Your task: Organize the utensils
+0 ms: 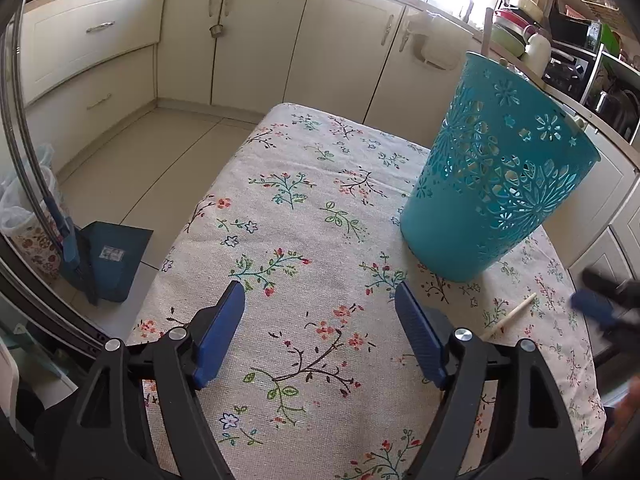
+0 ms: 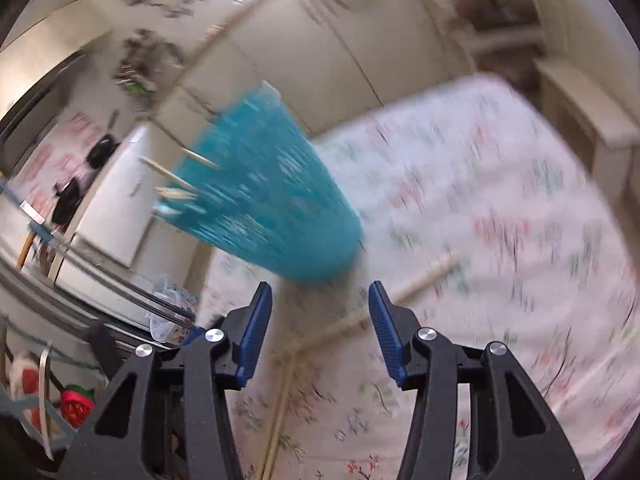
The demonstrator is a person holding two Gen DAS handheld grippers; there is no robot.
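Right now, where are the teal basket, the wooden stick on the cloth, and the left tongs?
teal basket (image 1: pixel 496 184), left wrist view, perforated side wall.
wooden stick (image 1: pixel 510 315), left wrist view, mid shaft.
left tongs (image 1: pixel 320 332), left wrist view, midway between fingertips.

right wrist view is all motion smear, so the teal basket (image 2: pixel 272 200) pattern and the wooden sticks (image 2: pixel 420 280) on the tablecloth (image 2: pixel 500 200) are mush; right gripper (image 1: pixel 600 304) just a blurry blob at the left view's edge
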